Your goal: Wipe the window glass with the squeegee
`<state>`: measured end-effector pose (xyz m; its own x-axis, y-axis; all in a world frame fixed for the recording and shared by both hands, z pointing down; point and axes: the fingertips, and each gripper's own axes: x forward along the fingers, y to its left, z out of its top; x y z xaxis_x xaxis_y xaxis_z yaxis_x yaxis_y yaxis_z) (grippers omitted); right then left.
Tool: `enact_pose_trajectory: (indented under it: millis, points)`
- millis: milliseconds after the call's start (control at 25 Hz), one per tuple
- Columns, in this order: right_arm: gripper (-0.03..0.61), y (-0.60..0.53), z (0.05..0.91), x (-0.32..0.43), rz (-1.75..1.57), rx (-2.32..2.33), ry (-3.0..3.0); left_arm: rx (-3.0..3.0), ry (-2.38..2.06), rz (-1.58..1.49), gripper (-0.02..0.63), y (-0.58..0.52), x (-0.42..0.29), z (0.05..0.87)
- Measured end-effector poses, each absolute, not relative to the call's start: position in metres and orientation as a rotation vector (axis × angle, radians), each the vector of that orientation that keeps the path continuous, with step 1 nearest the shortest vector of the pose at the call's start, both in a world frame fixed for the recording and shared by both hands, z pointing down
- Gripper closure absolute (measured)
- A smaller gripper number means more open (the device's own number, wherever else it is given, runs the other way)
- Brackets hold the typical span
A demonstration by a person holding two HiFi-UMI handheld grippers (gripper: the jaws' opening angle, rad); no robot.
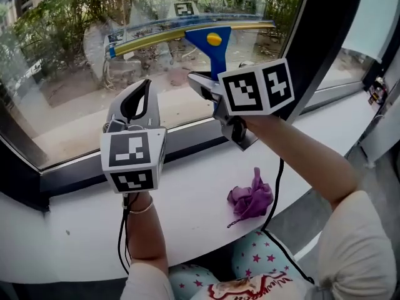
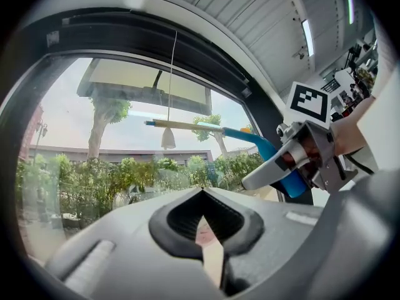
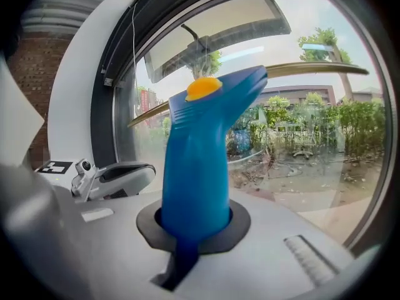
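The squeegee [image 1: 209, 45] has a blue handle with a yellow button and a long brass bar [image 1: 187, 31] that lies against the window glass [image 1: 69, 74], tilted down to the left. My right gripper [image 1: 211, 91] is shut on the handle's lower end. In the right gripper view the handle [image 3: 200, 161] rises straight out of the jaws of my right gripper [image 3: 190, 230]. My left gripper [image 1: 134, 102] hovers to the squeegee's lower left, pointing at the glass, shut and holding nothing. In the left gripper view my left gripper [image 2: 206, 230] shows closed jaws, and the squeegee [image 2: 250, 141] is up to the right.
A crumpled purple cloth [image 1: 251, 199] lies on the white sill [image 1: 187, 199] below my right arm. A black window frame post [image 1: 331, 36] stands just right of the squeegee. Trees and a yard show beyond the glass. Cables hang from both grippers.
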<state>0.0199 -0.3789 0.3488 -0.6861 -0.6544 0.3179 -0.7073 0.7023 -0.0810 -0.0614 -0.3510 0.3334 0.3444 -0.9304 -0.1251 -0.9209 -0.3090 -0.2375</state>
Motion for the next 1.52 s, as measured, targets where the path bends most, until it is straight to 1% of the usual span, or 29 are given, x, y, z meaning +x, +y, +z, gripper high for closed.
enact_pose_trajectory:
  millis: [160,400,560,680,880,1040,1360,1520]
  points:
    - [0.552,-0.377,0.364,0.014,0.33,1.082,-2.655,-2.336,1.662,-0.052,0.612,-0.351,-0.064,0.332]
    - [0.552,-0.368,0.383,0.006,0.484,1.058,-2.714,-2.313,1.665,-0.097,0.612,-0.35,-0.061,0.335]
    - [0.552,-0.364,0.418,0.003,0.568,1.034,-2.643,-2.323,1.684,-0.12,0.612,-0.342,-0.064,0.342]
    - [0.552,-0.358,0.443,0.003,0.613,1.011,-2.596,-2.385,1.678,-0.097,0.612,-0.331,-0.059,0.352]
    - [0.552,-0.353,0.477,0.004,0.692,1.005,-2.558,-2.352,1.708,-0.213,0.612,-0.319,-0.057,0.38]
    - [0.551,-0.347,0.502,0.002,0.733,0.983,-2.524,-2.402,1.718,-0.164,0.612,-0.313,-0.061,0.406]
    - [0.551,-0.332,0.55,0.005,0.846,0.916,-2.384,-2.394,1.756,-0.198,0.612,-0.317,-0.069,0.424]
    - [0.551,-0.329,0.55,0.0,0.957,0.901,-2.411,-2.4,1.765,-0.201,0.612,-0.321,-0.071,0.428]
